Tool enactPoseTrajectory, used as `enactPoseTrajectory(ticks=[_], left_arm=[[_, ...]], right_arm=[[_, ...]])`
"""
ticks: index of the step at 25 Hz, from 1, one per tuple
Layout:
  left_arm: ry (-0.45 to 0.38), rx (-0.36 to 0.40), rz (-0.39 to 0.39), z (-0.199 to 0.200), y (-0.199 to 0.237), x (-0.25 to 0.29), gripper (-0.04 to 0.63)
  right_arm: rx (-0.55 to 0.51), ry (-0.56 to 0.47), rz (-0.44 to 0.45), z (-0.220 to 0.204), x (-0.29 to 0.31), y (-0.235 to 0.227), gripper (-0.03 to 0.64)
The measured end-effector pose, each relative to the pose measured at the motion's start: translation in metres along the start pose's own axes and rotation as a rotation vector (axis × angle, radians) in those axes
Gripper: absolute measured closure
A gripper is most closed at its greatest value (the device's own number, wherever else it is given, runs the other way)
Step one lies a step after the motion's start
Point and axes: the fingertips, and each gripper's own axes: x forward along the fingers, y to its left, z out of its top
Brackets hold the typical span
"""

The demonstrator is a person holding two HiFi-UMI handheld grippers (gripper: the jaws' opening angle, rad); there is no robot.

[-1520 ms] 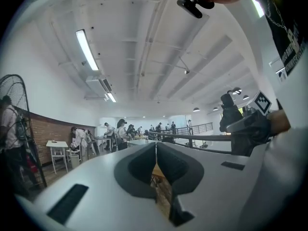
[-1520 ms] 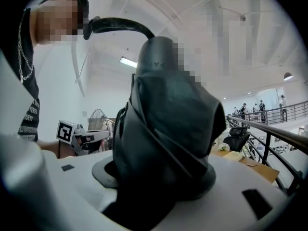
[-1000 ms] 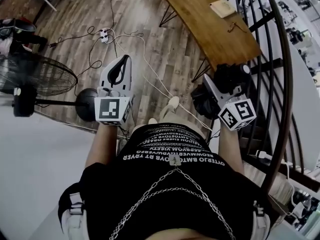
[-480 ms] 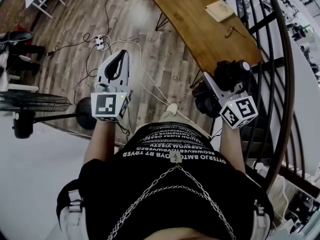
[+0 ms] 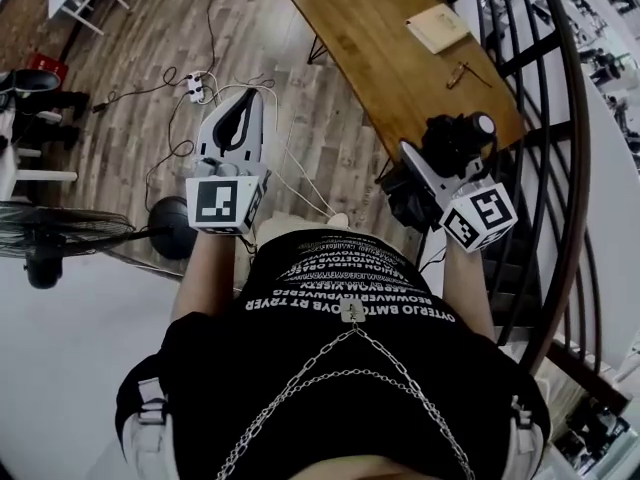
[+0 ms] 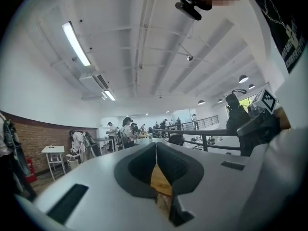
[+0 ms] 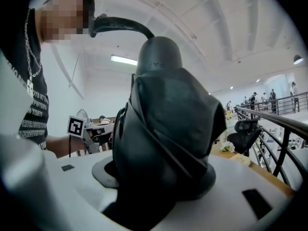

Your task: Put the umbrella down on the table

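Observation:
A black folded umbrella (image 5: 452, 148) stands between the jaws of my right gripper (image 5: 432, 160), which is shut on it. It fills the right gripper view as a dark wrapped bundle (image 7: 163, 119) with a curved strap above, hiding the right gripper's (image 7: 161, 173) fingertips. The long wooden table (image 5: 380, 53) lies ahead and up-right in the head view; the umbrella is held in the air off its near end. My left gripper (image 5: 256, 98) is held over the wooden floor, apart from the umbrella. Its white jaws meet at the tips (image 6: 155, 146) with nothing held.
On the table lie a notebook (image 5: 439, 28) and a pair of glasses (image 5: 463, 72). A black curved railing (image 5: 572, 168) runs down the right. A floor fan (image 5: 45, 233) stands left, and a power strip (image 5: 196, 86) with cables lies on the floor. Far off, people stand at desks (image 6: 120, 131).
The table has come closer and slid left in the head view, and the fan has dropped toward the lower left. Both grippers travelled forward together. The grip on the umbrella is unchanged.

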Motion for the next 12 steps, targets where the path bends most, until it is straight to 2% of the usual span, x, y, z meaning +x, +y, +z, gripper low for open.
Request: enactPoseTrajectory(ticks=[7, 12], left_arm=[[0.037, -0.01, 0.059, -0.009, 0.015, 0.005, 0.565], [0.041, 0.008, 0.05, -0.008, 0.019, 0.017, 0.565]], right_arm=[[-0.007, 0.026, 0.065, -0.003, 0.029, -0.004, 0.347], [-0.005, 0.021, 0.08, -0.001, 0.044, -0.007, 0.347]])
